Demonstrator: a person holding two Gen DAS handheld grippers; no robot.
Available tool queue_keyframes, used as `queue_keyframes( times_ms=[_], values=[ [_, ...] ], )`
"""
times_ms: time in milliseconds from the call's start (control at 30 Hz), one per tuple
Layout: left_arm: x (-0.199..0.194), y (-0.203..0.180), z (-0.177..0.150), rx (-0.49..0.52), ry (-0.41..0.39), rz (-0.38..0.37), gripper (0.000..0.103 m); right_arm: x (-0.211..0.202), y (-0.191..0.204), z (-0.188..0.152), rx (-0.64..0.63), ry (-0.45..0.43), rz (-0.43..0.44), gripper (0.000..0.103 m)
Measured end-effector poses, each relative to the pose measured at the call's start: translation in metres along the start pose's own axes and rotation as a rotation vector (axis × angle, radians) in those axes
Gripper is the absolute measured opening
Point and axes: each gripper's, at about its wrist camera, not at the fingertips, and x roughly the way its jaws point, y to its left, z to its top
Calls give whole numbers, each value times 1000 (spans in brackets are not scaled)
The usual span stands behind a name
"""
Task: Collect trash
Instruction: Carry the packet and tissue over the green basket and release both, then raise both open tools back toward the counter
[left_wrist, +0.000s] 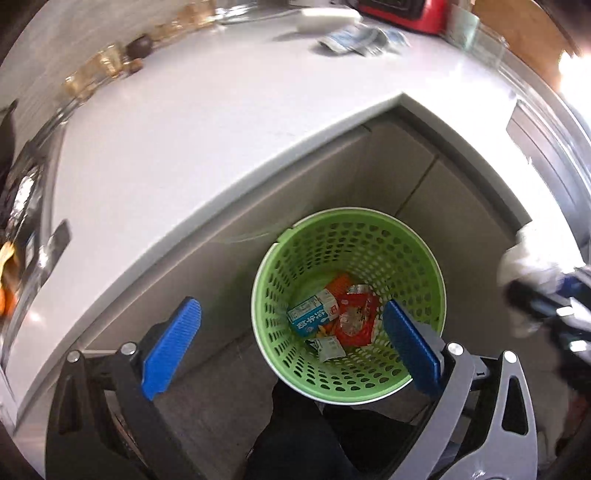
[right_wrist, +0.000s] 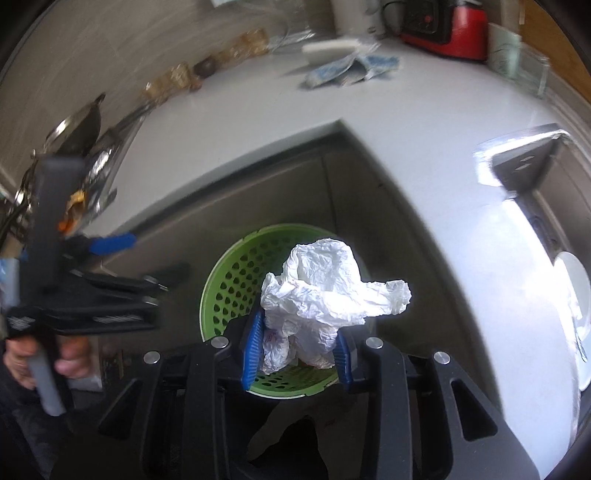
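Observation:
A green perforated basket stands on the floor at the inner corner of the counter. Inside lie a blue-and-white milk carton, a red wrapper, an orange packet and a small white sachet. My left gripper hangs over the basket, open, nothing between its blue pads. In the right wrist view my right gripper is shut on a crumpled white paper wad, held over the basket. The left gripper shows blurred at that view's left.
A white L-shaped countertop wraps around the basket, with grey cabinet doors below. Blue-and-white wrappers lie at the counter's back by a red appliance. A sink and white plate are at right, a pan at left.

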Motion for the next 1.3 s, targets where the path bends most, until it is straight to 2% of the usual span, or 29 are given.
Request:
queue_keyframes(
  times_ms=[100,133,200,333,633,867,967,1133,1300],
  values=[
    [-9,7,-2,-26,-20,32,95,26,9,0,-56,56,22,43],
    [-14,10,-2,-36,-23,36,95,35,13,0,-77,80,18,52],
    [-17,15,-4,-62,-27,39,95,45,18,-1,-99,96,4,62],
    [-19,22,-7,-106,-28,49,95,42,20,0,-94,82,6,85],
    [-30,40,-7,-181,-51,65,95,1,10,18,-48,-23,19,91],
    [-49,76,15,-257,-108,94,95,-45,6,34,7,-144,47,97],
    [-49,96,35,-269,-128,120,95,-53,8,48,16,-176,37,98],
    [-38,134,89,-268,-182,126,95,-50,14,84,36,-224,3,101],
    [-9,173,155,-234,-207,124,95,-27,29,141,70,-247,-29,101]
  ],
)
